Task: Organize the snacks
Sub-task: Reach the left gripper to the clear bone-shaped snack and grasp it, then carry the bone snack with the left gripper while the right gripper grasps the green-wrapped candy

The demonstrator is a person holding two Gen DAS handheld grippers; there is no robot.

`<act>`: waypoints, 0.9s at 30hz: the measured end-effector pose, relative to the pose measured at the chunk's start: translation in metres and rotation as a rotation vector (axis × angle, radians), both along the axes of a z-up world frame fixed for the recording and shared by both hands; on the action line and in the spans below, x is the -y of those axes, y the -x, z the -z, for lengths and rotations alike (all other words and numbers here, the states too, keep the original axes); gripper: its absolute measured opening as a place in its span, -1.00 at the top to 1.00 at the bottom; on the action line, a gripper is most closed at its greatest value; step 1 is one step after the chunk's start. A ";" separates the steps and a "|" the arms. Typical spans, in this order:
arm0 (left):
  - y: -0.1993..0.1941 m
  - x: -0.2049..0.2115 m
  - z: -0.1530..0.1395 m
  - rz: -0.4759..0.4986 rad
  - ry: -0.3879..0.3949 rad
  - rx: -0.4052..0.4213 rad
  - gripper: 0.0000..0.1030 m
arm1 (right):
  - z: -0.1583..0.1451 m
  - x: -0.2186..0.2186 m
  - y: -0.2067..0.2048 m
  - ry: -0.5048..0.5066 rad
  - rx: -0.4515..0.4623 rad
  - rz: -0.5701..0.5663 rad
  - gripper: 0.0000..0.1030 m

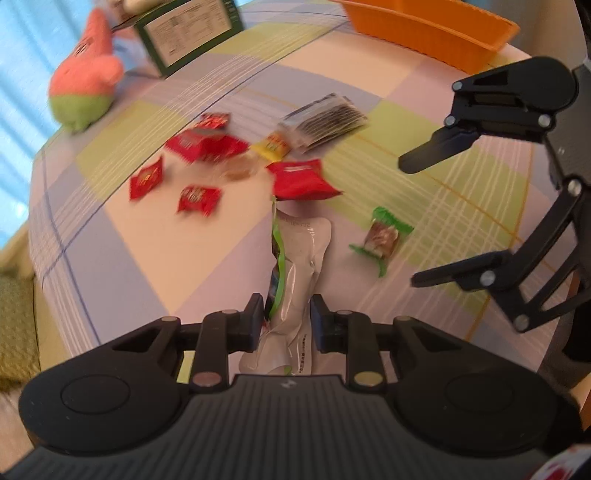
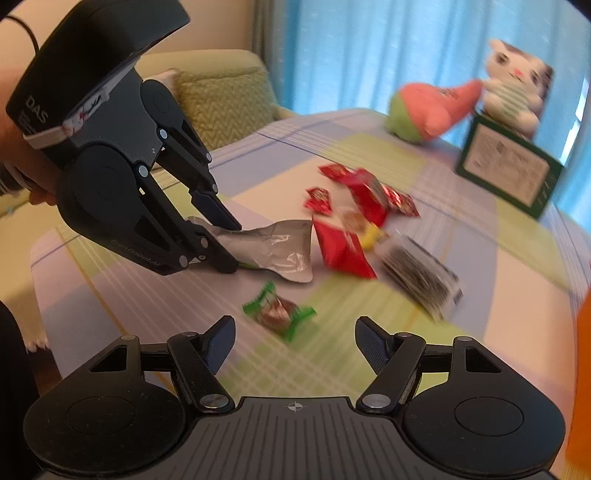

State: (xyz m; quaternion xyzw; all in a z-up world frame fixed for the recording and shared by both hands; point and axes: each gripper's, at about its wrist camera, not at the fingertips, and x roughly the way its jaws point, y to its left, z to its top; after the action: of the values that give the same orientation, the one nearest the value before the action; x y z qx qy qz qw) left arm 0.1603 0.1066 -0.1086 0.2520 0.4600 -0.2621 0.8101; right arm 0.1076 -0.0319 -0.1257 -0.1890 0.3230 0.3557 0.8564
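Your worktop (image 1: 147, 236) wears a checked cloth of lilac, pale green and peach, crossed with fine white lines; the pouch (image 1: 301, 258) before you is silver-white with a green edge; the small sweet (image 1: 382, 238) has a green wrapper round a brown middle; several packets (image 1: 301, 179) are red; one packet (image 2: 421, 275) is black-and-white striped; your basket (image 1: 432, 27) is orange; the plush (image 1: 86, 77) is pink above, green below; both tools (image 1: 284, 319) are black.

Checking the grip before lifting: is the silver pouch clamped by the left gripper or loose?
Clamped. The left gripper has both jaws pressed against the silver pouch, crumpling it.
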 end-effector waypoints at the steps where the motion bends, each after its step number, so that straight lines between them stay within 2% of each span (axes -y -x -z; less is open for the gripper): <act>1: 0.000 -0.005 0.000 -0.026 0.019 -0.007 0.53 | 0.003 -0.006 -0.002 0.029 0.018 -0.029 -0.39; 2: 0.001 -0.009 -0.001 -0.048 0.038 -0.014 0.53 | 0.006 -0.012 -0.004 0.057 0.030 -0.057 -0.36; 3: 0.002 -0.012 -0.002 -0.066 0.054 -0.019 0.53 | 0.009 -0.015 -0.007 0.083 0.030 -0.078 -0.24; 6: 0.006 -0.016 -0.003 -0.095 0.077 -0.021 0.53 | 0.010 -0.013 -0.019 0.068 -0.010 -0.087 -0.10; 9: 0.007 -0.014 -0.002 -0.098 0.077 -0.015 0.51 | 0.008 -0.010 -0.029 0.041 -0.075 -0.088 0.14; 13: 0.007 -0.012 0.000 -0.118 0.095 -0.011 0.41 | 0.005 -0.006 -0.033 0.026 -0.123 -0.057 0.31; 15: 0.008 -0.011 0.000 -0.124 0.108 0.000 0.29 | 0.005 -0.003 -0.030 0.018 -0.131 -0.033 0.32; 22: 0.006 -0.004 0.002 -0.130 0.112 0.009 0.29 | 0.005 0.019 -0.027 -0.033 -0.149 0.098 0.34; 24: 0.006 -0.003 0.002 -0.134 0.108 0.010 0.51 | 0.003 0.025 -0.023 -0.033 -0.127 0.128 0.34; 27: 0.008 0.000 0.000 -0.127 0.098 0.006 0.55 | -0.001 0.033 -0.020 -0.039 -0.096 0.165 0.34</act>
State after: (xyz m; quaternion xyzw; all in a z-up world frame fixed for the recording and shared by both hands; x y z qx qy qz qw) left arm 0.1524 0.1070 -0.1088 0.1831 0.4591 -0.2315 0.8379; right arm 0.1280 -0.0652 -0.1251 -0.1279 0.3714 0.2988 0.8697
